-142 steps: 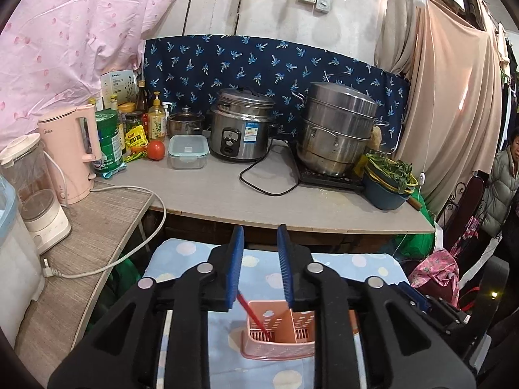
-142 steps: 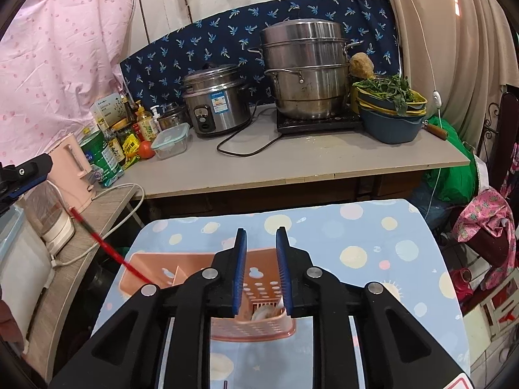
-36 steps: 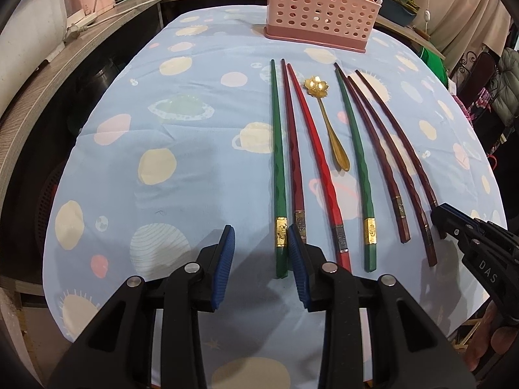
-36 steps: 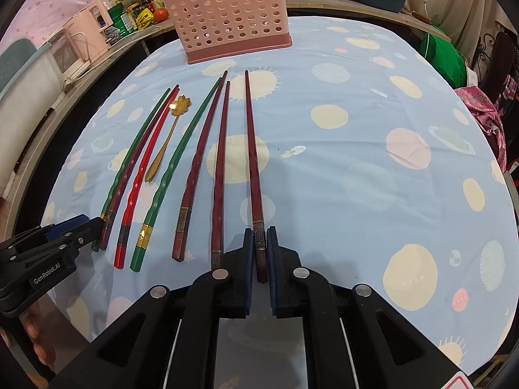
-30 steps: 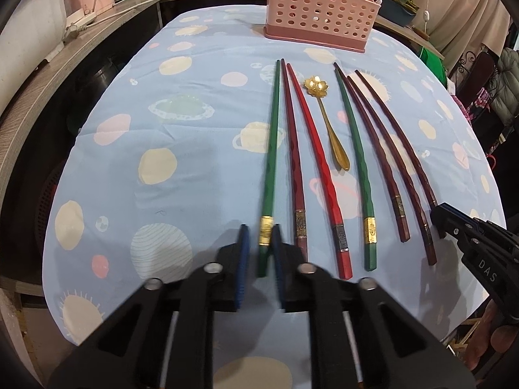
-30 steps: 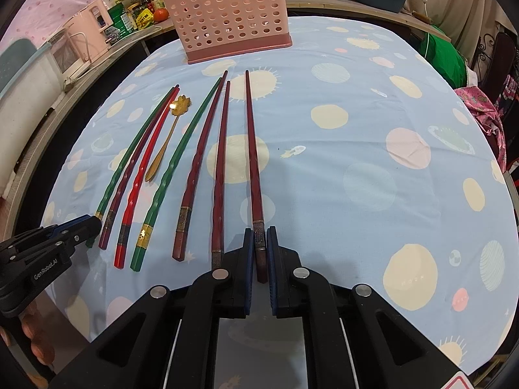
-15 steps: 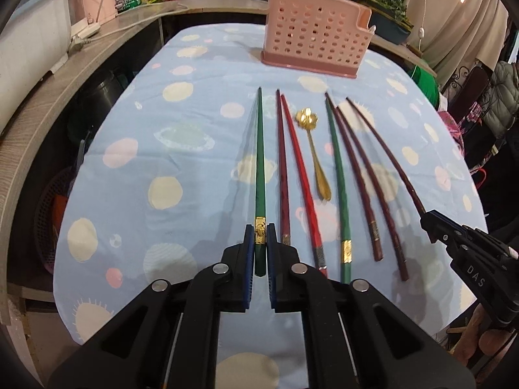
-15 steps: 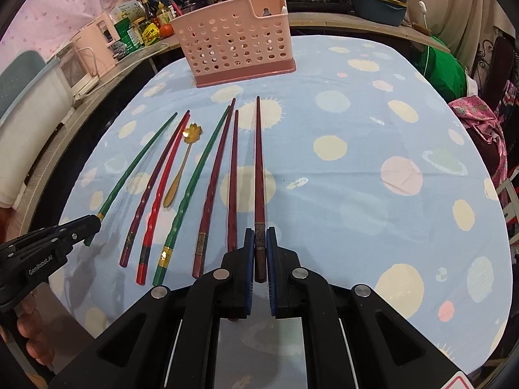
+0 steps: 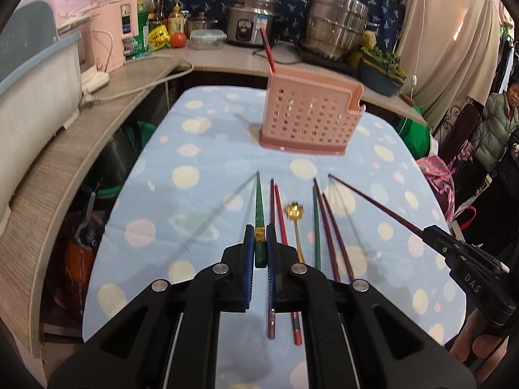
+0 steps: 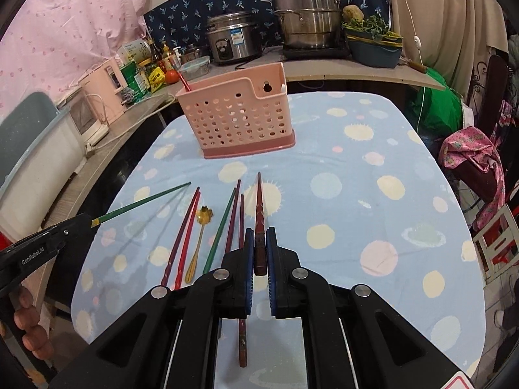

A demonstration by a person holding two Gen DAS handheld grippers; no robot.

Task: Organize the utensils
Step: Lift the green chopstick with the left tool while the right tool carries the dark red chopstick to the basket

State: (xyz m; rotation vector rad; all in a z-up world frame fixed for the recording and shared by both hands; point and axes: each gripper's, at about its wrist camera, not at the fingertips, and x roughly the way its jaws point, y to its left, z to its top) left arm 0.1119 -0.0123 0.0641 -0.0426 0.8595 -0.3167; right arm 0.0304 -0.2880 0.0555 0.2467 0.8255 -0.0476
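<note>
Spotted blue cloth is covering the counter (image 9: 194,149); nearest, the left gripper (image 9: 258,253) is clamping a green chopstick (image 9: 259,207) and the right gripper (image 10: 258,253) a dark red chopstick (image 10: 259,207), both raised above the row lying below. Farther off, the pink utensil basket (image 10: 240,123) is waiting, so carrying both sticks over its open top seems next.

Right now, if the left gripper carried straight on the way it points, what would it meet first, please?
Probably the blue dotted tablecloth, just short of the pink perforated plastic utensil basket; depth is unclear. The left gripper holds a green chopstick.
</note>
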